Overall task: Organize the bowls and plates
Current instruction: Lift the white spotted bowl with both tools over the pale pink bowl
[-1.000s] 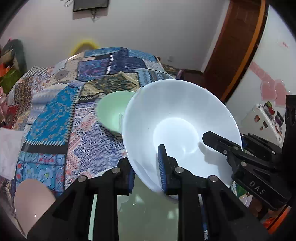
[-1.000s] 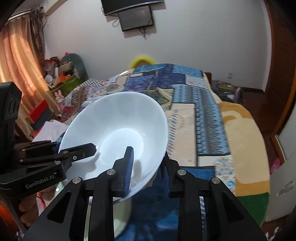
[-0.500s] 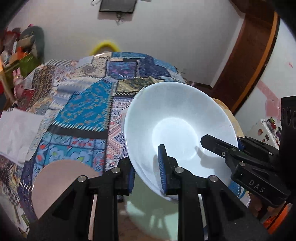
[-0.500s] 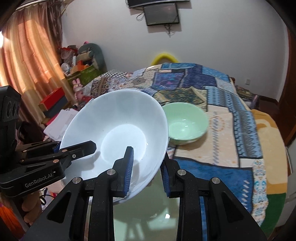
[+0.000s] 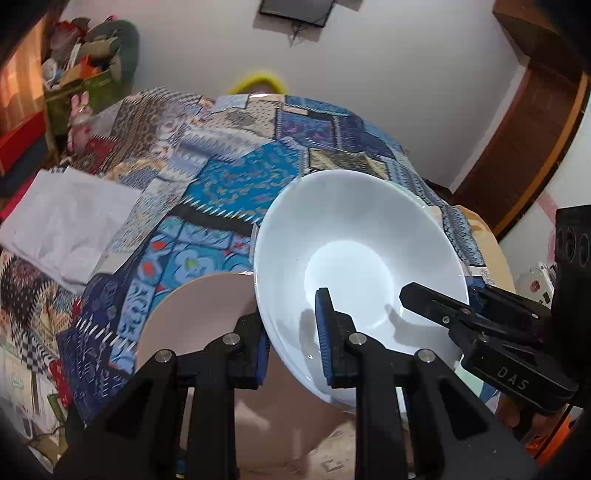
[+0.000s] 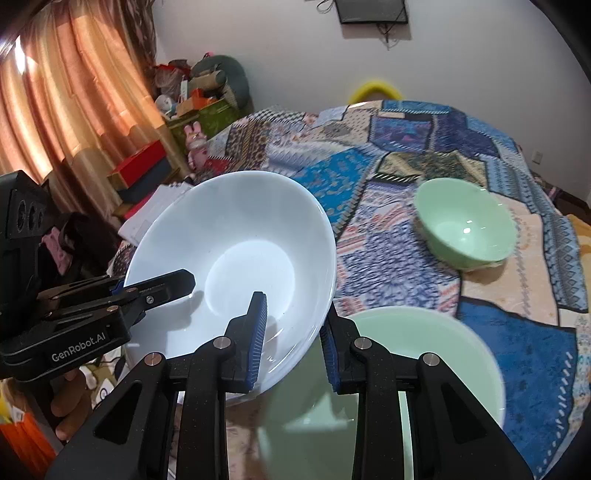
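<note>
**Inspector:** Report your grippers first, nearest things first.

**Operator:** My left gripper (image 5: 291, 341) is clamped on the near rim of the white bowl (image 5: 354, 258): one blue pad sits inside the bowl, the other against its outer wall. My right gripper (image 6: 291, 334) grips the same white bowl (image 6: 236, 266) on the opposite rim, again one pad inside and one outside. Both are closed down to the thickness of the wall. The bowl is tilted, lifted clear of the surface and carried between the two grippers.

**Inspector:** What lies directly under it?

**Operator:** In the left wrist view, a pink plate (image 5: 192, 317) sits below and to the left of the bowl, partly hidden by my gripper. In the right wrist view, a pale green plate (image 6: 406, 369) lies under my right fingers, just beside the bowl's lower edge. I cannot tell whether the bowl touches either one.

**Inspector:** Further out?

**Operator:** A small green bowl (image 6: 465, 229) stands upright on the patchwork bedspread (image 6: 369, 177), well apart from the white bowl, to its right. A white folded cloth (image 5: 70, 221) lies at the left edge of the bed.

**Inspector:** And beyond the bed?

**Operator:** An orange curtain (image 6: 66, 92) at the left, boxes and soft toys piled near it, and a dark screen (image 6: 369, 11) mounted on the far wall.
</note>
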{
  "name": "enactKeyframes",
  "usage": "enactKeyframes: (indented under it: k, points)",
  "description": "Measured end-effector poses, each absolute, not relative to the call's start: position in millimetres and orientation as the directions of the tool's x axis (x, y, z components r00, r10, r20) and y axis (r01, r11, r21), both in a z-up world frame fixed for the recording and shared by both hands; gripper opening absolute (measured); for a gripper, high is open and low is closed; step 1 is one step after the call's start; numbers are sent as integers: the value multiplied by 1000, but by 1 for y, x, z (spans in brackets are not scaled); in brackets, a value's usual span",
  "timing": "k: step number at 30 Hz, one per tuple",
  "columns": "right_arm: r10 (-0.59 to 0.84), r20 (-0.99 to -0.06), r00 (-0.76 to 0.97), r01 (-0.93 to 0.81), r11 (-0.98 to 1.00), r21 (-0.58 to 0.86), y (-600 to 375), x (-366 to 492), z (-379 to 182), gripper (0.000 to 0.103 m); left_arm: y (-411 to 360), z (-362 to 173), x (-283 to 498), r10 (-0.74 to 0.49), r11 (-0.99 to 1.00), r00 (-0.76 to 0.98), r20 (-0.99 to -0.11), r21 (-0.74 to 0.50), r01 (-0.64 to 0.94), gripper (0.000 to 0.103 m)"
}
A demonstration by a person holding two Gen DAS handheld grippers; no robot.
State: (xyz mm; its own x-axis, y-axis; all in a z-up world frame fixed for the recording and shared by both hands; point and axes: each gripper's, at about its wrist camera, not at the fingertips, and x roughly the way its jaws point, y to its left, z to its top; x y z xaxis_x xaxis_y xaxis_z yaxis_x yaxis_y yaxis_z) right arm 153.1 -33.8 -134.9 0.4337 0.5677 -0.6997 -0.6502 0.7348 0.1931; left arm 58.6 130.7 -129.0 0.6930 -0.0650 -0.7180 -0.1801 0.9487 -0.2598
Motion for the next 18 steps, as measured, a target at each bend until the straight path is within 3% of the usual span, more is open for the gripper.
enactKeyframes:
  k: [18]
  points:
    - [570,-762,309,-683,690,239,13,136,-170,25,181,-170,31,-44,907,669,-742,-311,-285,22]
